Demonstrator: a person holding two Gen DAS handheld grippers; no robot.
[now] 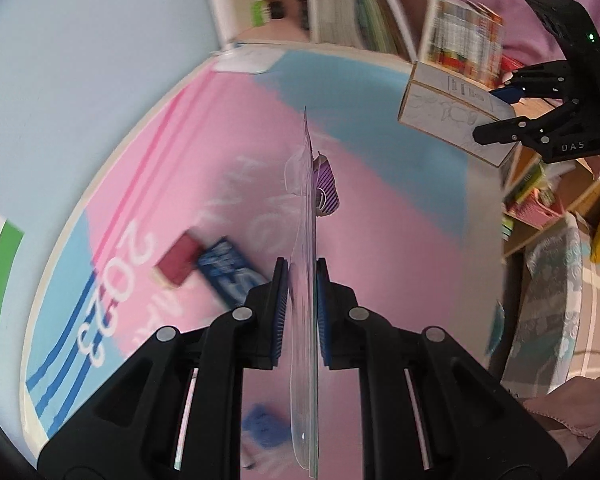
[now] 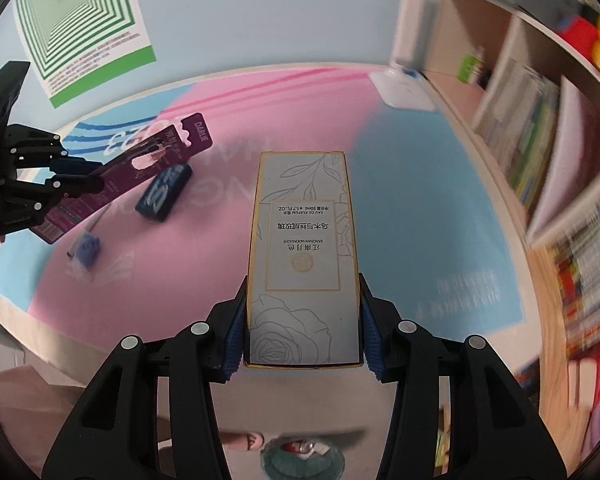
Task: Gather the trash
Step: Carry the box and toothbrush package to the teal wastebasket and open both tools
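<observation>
Room inventory, as I see it from both wrist cameras:
- Wall (image 2: 260, 12): pale blue, at 12 o'clock in the right view.
- Poster (image 2: 80, 20): green and white nested squares, on that wall at 10 o'clock.
- Table (image 2: 420, 208): pink and blue printed surface with white lettering, filling the centre.
- Bookshelf (image 2: 540, 140): light wood, packed with books, at 2 to 3 o'clock; I see it at 12 to 1 o'clock in the left view (image 1: 360, 8).
- Bedding (image 1: 548, 300): grey patterned, at 4 o'clock in the left view.
</observation>
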